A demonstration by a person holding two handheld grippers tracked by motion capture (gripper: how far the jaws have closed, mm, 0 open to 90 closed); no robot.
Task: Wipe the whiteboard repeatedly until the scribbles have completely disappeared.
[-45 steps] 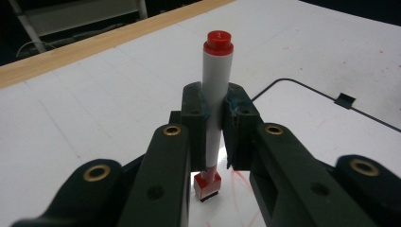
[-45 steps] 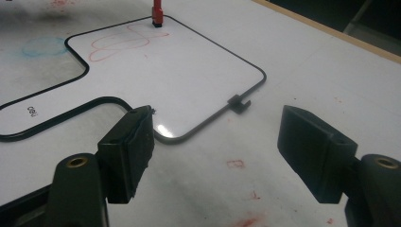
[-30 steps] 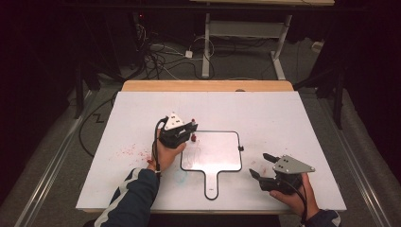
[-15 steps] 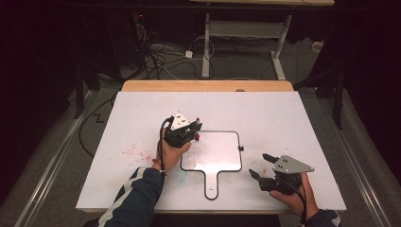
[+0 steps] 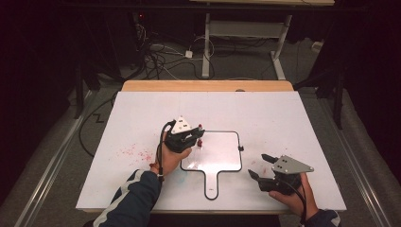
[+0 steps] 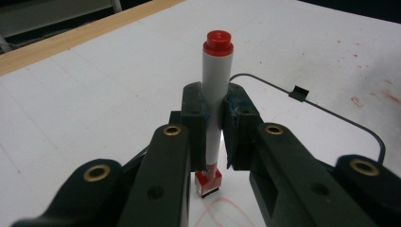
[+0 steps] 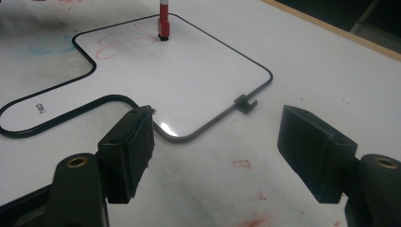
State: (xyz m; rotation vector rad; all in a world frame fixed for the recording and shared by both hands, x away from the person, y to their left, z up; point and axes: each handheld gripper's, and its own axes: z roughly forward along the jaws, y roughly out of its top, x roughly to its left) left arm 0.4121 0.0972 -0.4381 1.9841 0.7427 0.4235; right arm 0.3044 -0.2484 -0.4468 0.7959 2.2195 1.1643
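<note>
1. The left gripper (image 6: 213, 137) has its two black jaws clamped on a marker (image 6: 215, 94), which stands upright between them.
2. The marker has a white barrel and a red cap at its top.
3. Its red lower end sits on a whiteboard (image 6: 331, 127), just above a red line (image 6: 222, 213).
4. The whiteboard's dark rim carries a small clip (image 6: 297, 92).
5. The whiteboard lies on a white table (image 6: 94, 94).

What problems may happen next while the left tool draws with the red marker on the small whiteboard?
1. The whiteboard lies loose on the table, and the right tool is open beside it, not holding it. The board may slide under the marker.
2. The left tool grips the marker at its middle only, so the marker may tilt or slip when pressed.
3. The red line runs near the board's edge; a stroke may run onto the table.
</note>
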